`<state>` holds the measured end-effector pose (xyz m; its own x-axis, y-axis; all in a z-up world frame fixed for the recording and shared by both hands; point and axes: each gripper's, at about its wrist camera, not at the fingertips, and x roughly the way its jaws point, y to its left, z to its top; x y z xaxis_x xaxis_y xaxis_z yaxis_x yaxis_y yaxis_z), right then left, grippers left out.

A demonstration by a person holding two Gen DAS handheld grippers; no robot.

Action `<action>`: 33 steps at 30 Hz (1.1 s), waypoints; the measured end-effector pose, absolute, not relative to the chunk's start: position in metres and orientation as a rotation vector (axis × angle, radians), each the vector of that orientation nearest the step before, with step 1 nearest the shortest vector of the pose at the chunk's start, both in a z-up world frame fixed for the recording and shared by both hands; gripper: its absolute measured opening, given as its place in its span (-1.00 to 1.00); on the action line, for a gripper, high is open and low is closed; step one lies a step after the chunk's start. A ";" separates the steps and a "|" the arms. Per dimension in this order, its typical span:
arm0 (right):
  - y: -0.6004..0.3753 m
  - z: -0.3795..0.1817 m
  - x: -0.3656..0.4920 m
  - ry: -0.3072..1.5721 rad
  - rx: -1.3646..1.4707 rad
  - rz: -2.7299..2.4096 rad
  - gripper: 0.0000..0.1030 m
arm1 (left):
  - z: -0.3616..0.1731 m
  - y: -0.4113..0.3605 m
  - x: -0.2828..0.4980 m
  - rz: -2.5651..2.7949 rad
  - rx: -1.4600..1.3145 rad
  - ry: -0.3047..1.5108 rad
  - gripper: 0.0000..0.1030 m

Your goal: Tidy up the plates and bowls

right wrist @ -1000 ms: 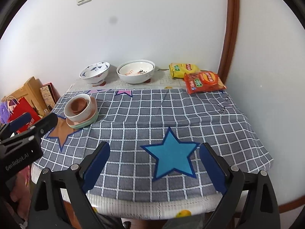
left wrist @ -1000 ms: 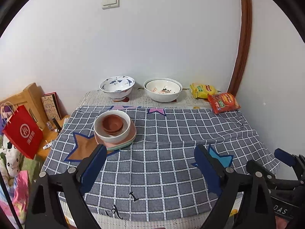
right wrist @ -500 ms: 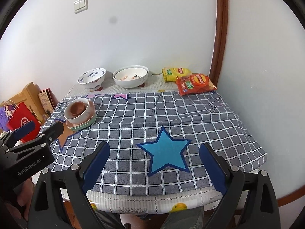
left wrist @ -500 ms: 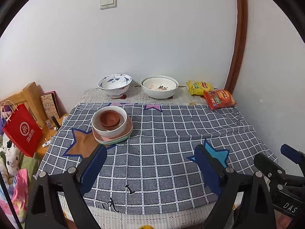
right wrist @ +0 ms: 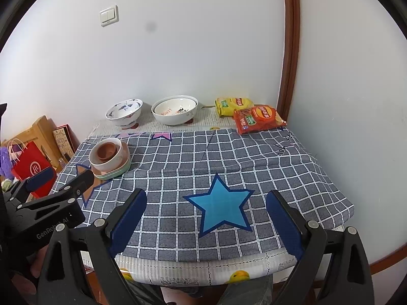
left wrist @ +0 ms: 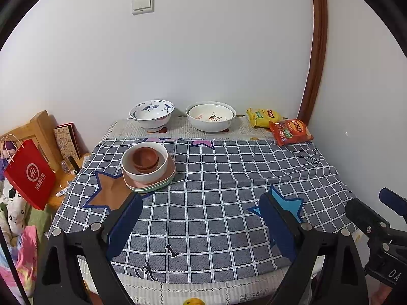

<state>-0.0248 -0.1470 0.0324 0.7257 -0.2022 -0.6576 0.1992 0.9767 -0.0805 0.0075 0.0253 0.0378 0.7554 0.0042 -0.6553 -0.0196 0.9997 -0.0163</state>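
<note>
Both tools, left tool [left wrist: 201, 218] and right tool [right wrist: 206, 218], gape empty above the desk [right wrist: 254, 157]. Nested stack [left wrist: 147, 169] sits left; 2 bowls [left wrist: 151, 114] [left wrist: 210, 116] stand rearward. Judged: stacking nearly complete; next, approach those bowls.

The left gripper [right wrist: 54, 180] carried the white lettering "GenRobot AI" on its black body in the right wrist view. The right gripper [left wrist: 391, 203] showed only "DA" at the picture's edge. The white bowl [right wrist: 175, 109] had "LEMON" printed upside down inside its wall. The red paper bag [left wrist: 29, 174] bore a round white logo beside characters too small to read.
</note>
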 end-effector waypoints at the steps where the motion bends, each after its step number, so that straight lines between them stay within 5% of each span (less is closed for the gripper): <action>1: -0.147 0.033 -0.025 0.724 -0.005 -0.219 0.82 | 0.038 0.025 0.007 0.012 -0.024 0.715 0.81; 33: -0.145 0.038 -0.034 0.705 0.005 -0.232 0.82 | 0.037 0.019 0.004 -0.001 -0.008 0.716 0.81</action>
<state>-0.0337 -0.1449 0.0375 0.7369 -0.2094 -0.6427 0.2130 0.9743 -0.0732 0.0039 0.0195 0.0372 0.7543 -0.0037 -0.6565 -0.0020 1.0000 -0.0080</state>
